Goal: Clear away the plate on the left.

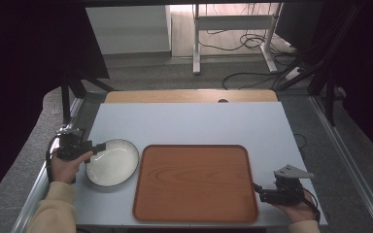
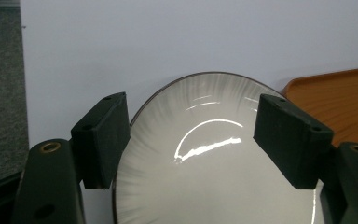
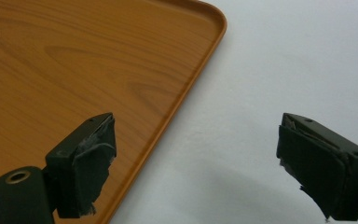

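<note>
A shallow white plate with a dark rim lies on the white table, just left of a wooden tray that has nothing on it. My left gripper is at the plate's left rim. In the left gripper view it is open, its jaws standing wide over the near part of the plate, with the tray's corner at the right. My right gripper is by the tray's near right corner. It is open and holds nothing, straddling the tray's edge.
A wooden strip runs along the table's far edge. Beyond it stand a white desk frame and floor cables. Bare white table lies right of the tray. Metal rails flank the table.
</note>
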Demonstrator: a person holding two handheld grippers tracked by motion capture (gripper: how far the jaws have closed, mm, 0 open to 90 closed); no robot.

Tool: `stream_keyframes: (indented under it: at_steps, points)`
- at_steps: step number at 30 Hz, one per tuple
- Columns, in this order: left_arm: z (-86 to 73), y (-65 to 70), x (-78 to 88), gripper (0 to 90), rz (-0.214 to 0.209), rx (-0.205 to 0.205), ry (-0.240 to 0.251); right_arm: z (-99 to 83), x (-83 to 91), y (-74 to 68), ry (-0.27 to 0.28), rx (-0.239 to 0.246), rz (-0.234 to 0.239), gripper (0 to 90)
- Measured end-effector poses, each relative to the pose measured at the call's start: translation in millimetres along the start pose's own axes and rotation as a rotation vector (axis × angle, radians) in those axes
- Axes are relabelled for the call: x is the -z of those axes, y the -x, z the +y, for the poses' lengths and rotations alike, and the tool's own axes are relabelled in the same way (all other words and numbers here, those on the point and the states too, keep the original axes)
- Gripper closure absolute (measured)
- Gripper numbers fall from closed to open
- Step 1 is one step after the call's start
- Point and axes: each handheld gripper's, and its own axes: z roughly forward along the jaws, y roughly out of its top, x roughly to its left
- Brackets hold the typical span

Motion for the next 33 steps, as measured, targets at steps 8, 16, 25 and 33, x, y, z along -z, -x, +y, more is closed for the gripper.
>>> stream_keyframes:
  at_steps: [8,16,25,33]
  points:
    - [-8.4,-14.9,0.0,26.4,0.013,0.044,-0.009,-0.4,-2.0,-0.2,-0.012,0.011,0.001,12.3]
    - [-14.1,-22.0,-3.8,26.5,0.023,0.055,-0.027,-0.7,-2.1,-0.1,-0.017,0.011,-0.002,12.3]
    - [-16.9,-25.5,-6.0,28.1,0.014,0.07,-0.041,-0.7,-3.2,-0.4,-0.02,0.02,0.002,12.3]
    - [-21.2,-29.4,-11.7,31.2,-0.005,0.079,-0.074,-1.3,-3.3,-0.1,-0.023,0.022,0.003,12.3]
